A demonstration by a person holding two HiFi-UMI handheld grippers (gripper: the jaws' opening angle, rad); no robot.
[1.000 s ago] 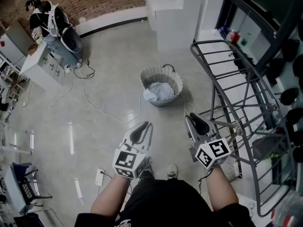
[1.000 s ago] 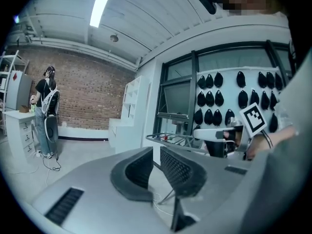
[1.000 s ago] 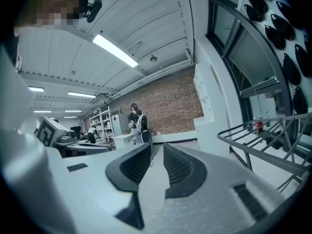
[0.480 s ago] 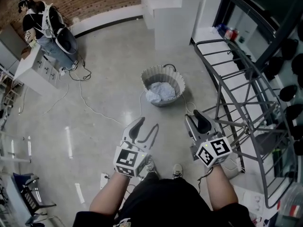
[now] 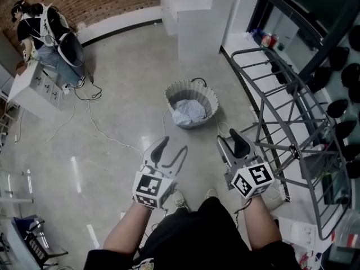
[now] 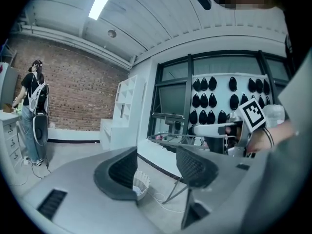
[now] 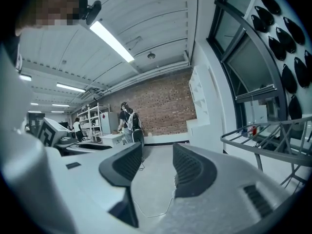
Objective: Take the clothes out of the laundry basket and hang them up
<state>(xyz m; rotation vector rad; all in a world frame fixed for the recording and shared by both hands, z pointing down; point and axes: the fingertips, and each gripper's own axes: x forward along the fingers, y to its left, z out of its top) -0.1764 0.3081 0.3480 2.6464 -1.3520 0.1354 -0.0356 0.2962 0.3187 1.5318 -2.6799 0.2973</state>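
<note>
Lower centre of the head view: left gripper [image 5: 171, 151], jaws just been opening, now wide apart, nothing between them. Right gripper [image 5: 232, 144] beside it, jaws also just been opening, partly apart, empty. Clothes [image 5: 188, 111] sit bunched in the laundry basket [image 5: 169, 91] mid-frame on the floor, well ahead. Drying rack [image 5: 293, 149] at right. Best to step close, reach down, and pinch one garment's edge only.
</note>
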